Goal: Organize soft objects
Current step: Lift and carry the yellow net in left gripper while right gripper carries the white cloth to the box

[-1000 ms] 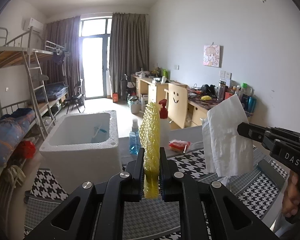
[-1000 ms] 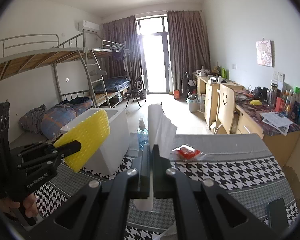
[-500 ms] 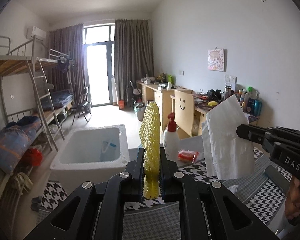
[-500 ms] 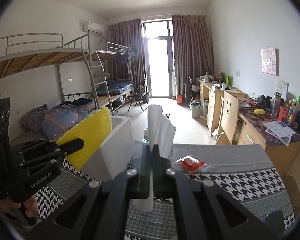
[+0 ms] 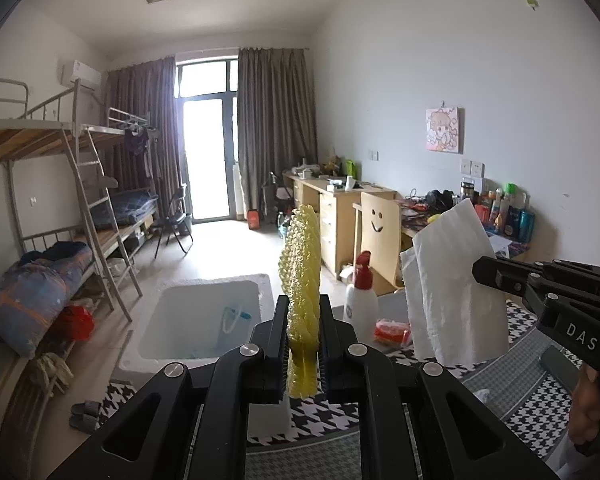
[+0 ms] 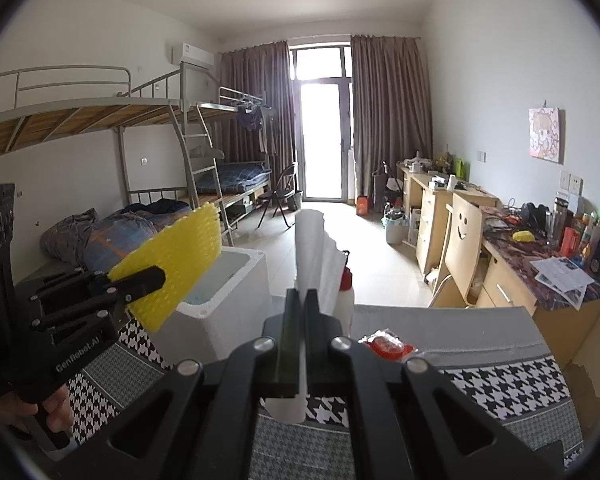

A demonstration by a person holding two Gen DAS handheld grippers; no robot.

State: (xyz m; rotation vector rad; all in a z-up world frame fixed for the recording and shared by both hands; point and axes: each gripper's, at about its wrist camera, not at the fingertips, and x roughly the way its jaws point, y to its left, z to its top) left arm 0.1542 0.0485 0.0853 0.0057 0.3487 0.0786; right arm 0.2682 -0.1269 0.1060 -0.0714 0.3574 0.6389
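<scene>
While a yellow knobbly foam-net sheet (image 5: 302, 280) stands upright, clamped at its lower end between the left gripper's (image 5: 303, 344) jaws, a white foam sheet (image 6: 314, 256) is pinched edge-on between the right gripper's (image 6: 302, 336) closed jaws. Beyond both jaws, an open white polystyrene box (image 5: 204, 320) is seen on the houndstooth-patterned tablecloth (image 6: 500, 384), beside a red-capped white bottle (image 5: 362, 300).

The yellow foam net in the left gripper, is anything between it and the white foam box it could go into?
Nothing visible blocks it. The yellow foam net, clamped in the left gripper, is held up with the open-topped white foam box just ahead and below. The white spray bottle stands off to the box's right.
</scene>
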